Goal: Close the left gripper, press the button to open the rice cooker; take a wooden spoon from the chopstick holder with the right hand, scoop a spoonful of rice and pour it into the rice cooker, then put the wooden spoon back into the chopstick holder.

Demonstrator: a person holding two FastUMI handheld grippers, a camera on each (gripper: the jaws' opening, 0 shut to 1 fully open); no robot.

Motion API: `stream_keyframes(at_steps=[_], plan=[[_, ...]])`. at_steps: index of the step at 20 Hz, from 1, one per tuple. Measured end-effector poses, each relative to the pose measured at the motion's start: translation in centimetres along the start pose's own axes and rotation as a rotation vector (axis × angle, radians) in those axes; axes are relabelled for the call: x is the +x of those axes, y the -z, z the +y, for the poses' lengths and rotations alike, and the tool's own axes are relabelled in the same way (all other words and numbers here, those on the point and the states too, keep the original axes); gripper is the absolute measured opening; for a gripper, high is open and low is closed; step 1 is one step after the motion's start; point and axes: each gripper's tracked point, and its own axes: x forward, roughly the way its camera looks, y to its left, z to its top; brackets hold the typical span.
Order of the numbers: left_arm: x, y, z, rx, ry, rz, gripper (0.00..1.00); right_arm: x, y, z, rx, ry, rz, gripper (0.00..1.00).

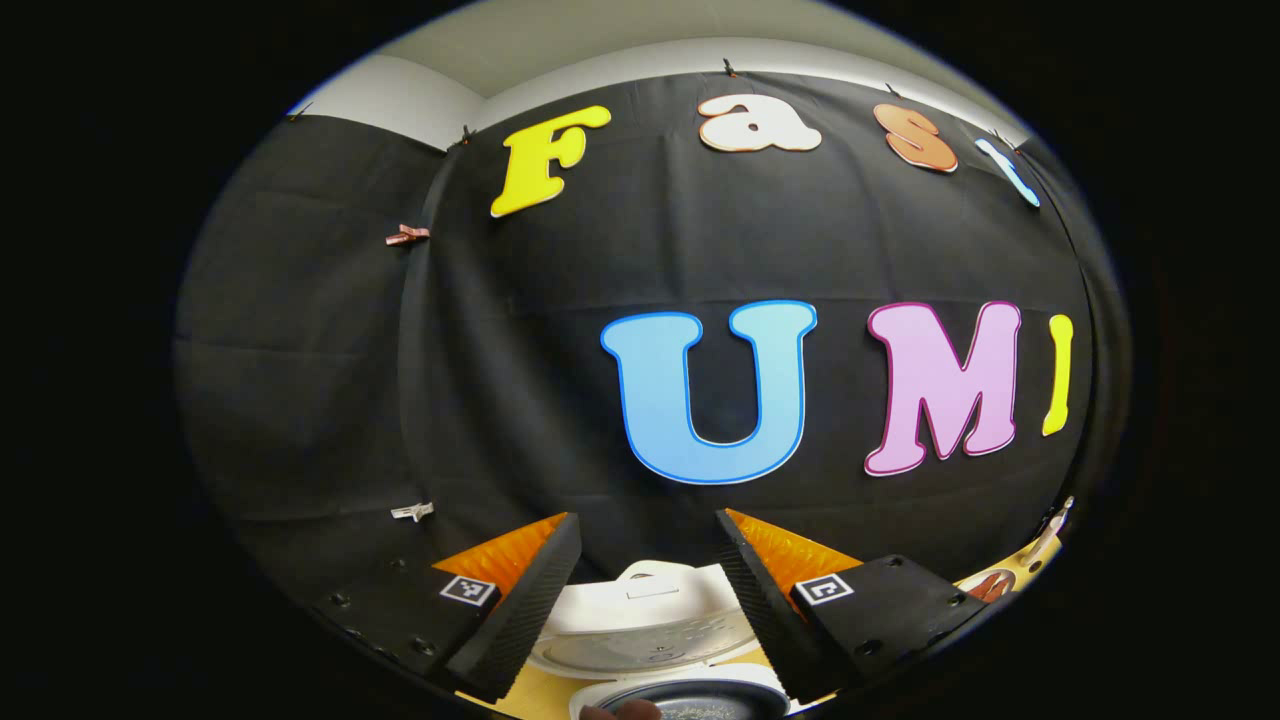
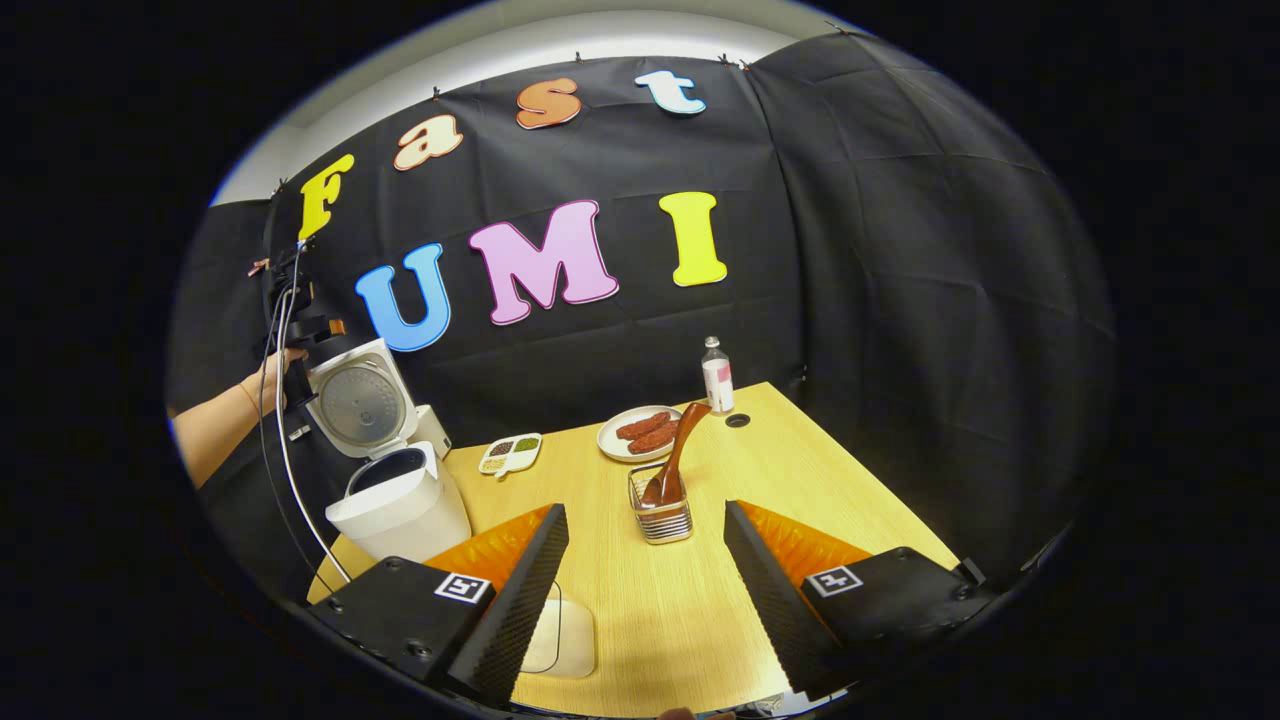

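In the right gripper view the white rice cooker [image 2: 395, 510] stands at the table's left edge, its lid [image 2: 360, 400] swung up and open. A hand holds my left gripper [image 2: 300, 345] beside the raised lid. The wooden spoon [image 2: 678, 450] stands bowl-down in a wire chopstick holder [image 2: 665, 518] at mid-table, ahead of my open, empty right gripper [image 2: 645, 508]. In the left gripper view, my left gripper [image 1: 645, 520] is open above the raised lid [image 1: 645, 620], and the inner pot's rim [image 1: 690, 700] shows at the bottom.
A plate of sausages [image 2: 640, 432], a small divided dish [image 2: 510, 452] and a bottle [image 2: 716, 375] sit toward the table's far side. A white rounded container [image 2: 562, 630] lies near the front, under my right gripper's left finger. A cable [image 2: 285, 440] hangs from the left gripper.
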Motion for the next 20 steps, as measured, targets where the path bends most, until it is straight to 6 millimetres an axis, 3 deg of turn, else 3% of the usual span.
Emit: stream_keyframes(at_steps=[4, 7, 14, 20], plan=[[1.5, 3.9, -0.3, -0.015, 0.007, 0.102, 0.93, -0.5, 0.1, 0.3, 0.001, 0.014, 0.009, 0.98], [0.0, 4.3, -0.5, -0.059, -0.002, 0.126, 0.98, -0.6, 0.1, 0.7, -0.005, 0.002, 0.014, 0.99], [-6.4, 6.0, -2.4, -0.024, -0.016, 0.140, 0.99, 0.0, -0.6, 2.1, -0.010, -0.084, 0.013, 0.99], [-12.5, 10.1, -4.3, -0.046, -0.034, 0.223, 0.99, -0.5, -1.5, 2.0, -0.064, -0.161, 0.015, 0.99]])
